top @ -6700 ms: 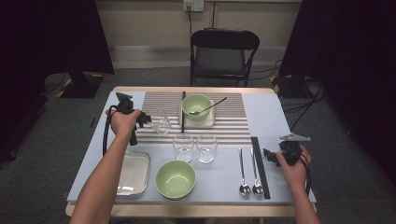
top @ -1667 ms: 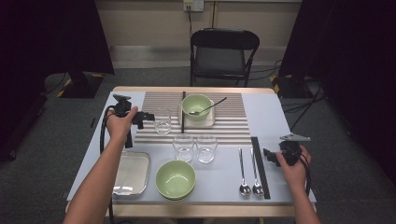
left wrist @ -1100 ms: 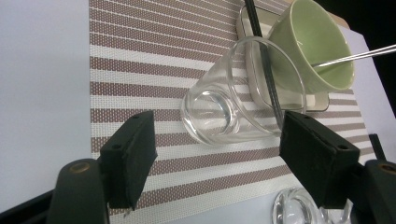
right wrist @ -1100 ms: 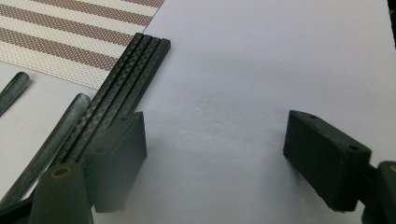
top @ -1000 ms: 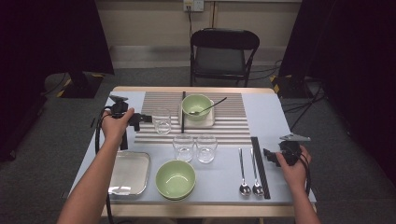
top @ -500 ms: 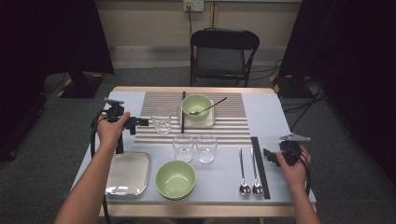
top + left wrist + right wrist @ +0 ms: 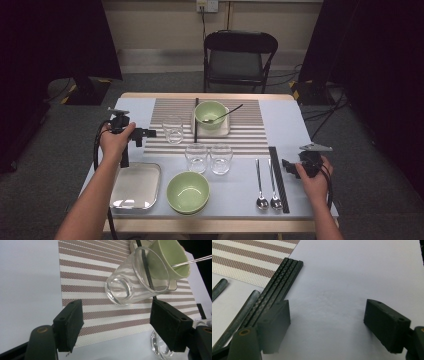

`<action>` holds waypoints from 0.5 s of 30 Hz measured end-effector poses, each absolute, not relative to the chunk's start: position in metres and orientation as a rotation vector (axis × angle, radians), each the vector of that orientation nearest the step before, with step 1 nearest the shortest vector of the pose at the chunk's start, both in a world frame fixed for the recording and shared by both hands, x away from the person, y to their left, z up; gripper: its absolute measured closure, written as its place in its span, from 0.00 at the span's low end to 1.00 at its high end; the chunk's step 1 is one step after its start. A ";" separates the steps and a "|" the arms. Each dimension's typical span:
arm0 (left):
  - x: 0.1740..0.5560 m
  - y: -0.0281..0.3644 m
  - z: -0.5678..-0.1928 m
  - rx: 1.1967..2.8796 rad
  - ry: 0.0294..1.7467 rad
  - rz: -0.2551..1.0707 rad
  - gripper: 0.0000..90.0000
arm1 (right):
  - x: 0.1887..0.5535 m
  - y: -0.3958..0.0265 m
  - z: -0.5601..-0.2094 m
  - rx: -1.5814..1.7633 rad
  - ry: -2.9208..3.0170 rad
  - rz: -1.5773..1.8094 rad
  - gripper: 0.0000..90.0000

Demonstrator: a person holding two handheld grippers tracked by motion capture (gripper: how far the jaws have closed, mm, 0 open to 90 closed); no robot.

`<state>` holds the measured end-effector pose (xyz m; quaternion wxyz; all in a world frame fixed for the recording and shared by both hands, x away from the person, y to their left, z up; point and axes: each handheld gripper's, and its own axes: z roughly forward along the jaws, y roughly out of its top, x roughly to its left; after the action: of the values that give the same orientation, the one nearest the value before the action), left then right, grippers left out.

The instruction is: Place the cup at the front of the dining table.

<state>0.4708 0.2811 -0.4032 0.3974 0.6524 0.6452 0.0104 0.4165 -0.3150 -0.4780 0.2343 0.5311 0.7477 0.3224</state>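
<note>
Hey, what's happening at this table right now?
A person is working at a set table with tongs in each hand. The left tongs are open, aimed at a clear drinking glass that stands upright and free on the striped placemat. The right tongs rest open over bare table beside the black chopsticks, holding nothing.

The pale surface [image 7: 290,125] carries a striped mat [image 7: 250,132]; a steel tray [image 7: 136,186]; a green bowl [image 7: 188,191]; two glasses [image 7: 209,158]; two spoons [image 7: 267,185]; probably chopsticks [image 7: 279,177].
</note>
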 end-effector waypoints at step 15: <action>0.464 0.284 -0.400 1.673 1.615 0.012 0.30 | 0.417 -0.315 -0.478 1.456 2.052 0.886 0.22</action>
<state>0.4638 0.2844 -0.4004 0.3968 0.6603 0.6376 0.0045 0.4166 -0.3149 -0.4781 0.2347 0.5305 0.7478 0.3230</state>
